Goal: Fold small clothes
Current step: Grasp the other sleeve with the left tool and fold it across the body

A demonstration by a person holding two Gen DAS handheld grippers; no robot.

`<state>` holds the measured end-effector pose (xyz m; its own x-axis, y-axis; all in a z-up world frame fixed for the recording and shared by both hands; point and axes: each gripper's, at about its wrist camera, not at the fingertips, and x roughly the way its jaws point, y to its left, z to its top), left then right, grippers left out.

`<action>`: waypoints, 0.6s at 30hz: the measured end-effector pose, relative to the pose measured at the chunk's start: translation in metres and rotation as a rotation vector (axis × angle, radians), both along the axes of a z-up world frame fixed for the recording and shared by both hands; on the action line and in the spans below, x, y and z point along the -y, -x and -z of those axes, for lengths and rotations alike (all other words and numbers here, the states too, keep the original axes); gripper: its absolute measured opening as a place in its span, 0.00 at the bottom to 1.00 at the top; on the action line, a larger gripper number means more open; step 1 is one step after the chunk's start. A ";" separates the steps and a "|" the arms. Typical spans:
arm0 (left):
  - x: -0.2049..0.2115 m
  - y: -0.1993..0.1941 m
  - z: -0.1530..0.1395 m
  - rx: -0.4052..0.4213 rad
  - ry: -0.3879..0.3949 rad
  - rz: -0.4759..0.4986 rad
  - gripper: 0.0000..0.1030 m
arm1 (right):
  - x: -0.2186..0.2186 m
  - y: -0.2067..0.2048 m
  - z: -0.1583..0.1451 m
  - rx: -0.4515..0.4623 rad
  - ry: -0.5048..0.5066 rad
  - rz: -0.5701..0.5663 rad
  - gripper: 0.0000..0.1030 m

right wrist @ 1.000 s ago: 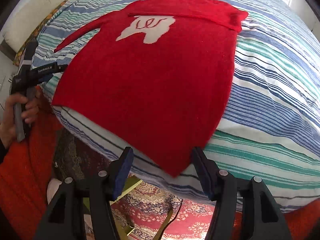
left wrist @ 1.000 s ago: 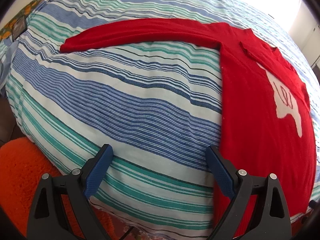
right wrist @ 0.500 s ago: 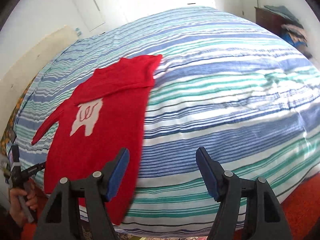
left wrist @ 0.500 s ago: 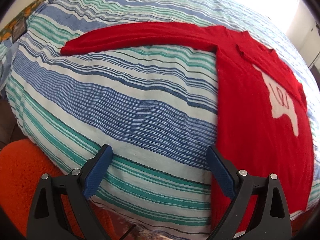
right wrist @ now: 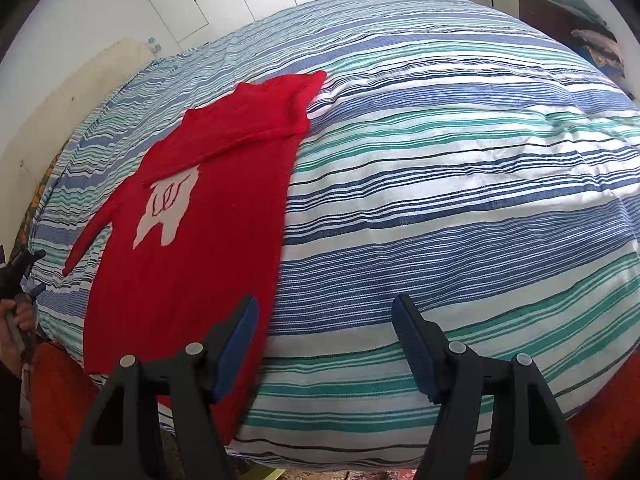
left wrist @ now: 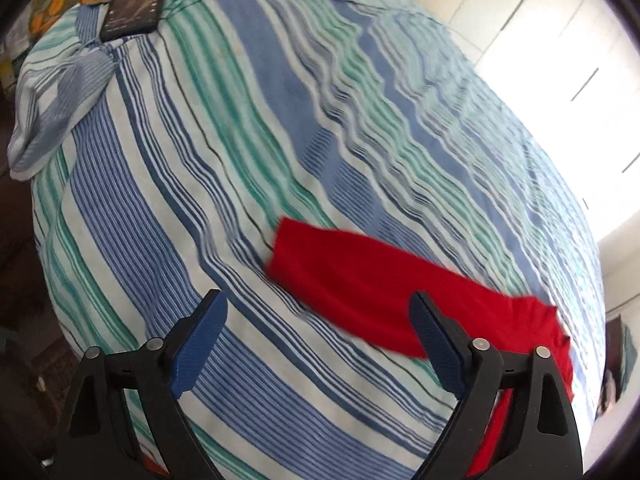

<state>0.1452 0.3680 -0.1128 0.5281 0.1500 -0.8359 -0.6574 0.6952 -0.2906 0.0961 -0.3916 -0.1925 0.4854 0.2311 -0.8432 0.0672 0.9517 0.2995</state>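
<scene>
The red sweater lies face up on the striped bedspread, its white motif showing and its right sleeve already folded across the chest, while the left sleeve stretches out flat, ahead of and slightly to the right of the left gripper. That gripper stands wide, its jaws having just been closing a little with nothing but bedspread between them, and it holds nothing. The right gripper is also parted and empty, with the sweater's hem edge just off its left finger and bare bedspread ahead of it. The step in hand appears to be folding the outstretched sleeve in over the body. To do it well, the left gripper should come down on the cuff end, which lies just ahead of its right finger, and pinch only the sleeve layer (the bedspread beneath is loose and wrinkles easily, so a deep bite would likely drag it along). Lifting just enough to clear the cloth and carrying the cuff straight across the chest should keep the shoulder line crisp. The right gripper could steady the sweater's body near the hem so it does not slide.
</scene>
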 end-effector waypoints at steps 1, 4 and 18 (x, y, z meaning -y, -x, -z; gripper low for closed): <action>-0.015 -0.008 0.003 -0.030 -0.004 -0.008 0.80 | 0.000 -0.001 0.001 -0.005 0.001 0.002 0.67; -0.031 -0.028 0.017 -0.102 -0.003 0.048 0.80 | -0.001 -0.004 0.006 -0.028 0.010 0.006 0.67; 0.008 -0.058 0.030 -0.161 -0.040 0.149 0.03 | -0.022 -0.009 0.012 -0.042 0.070 -0.058 0.67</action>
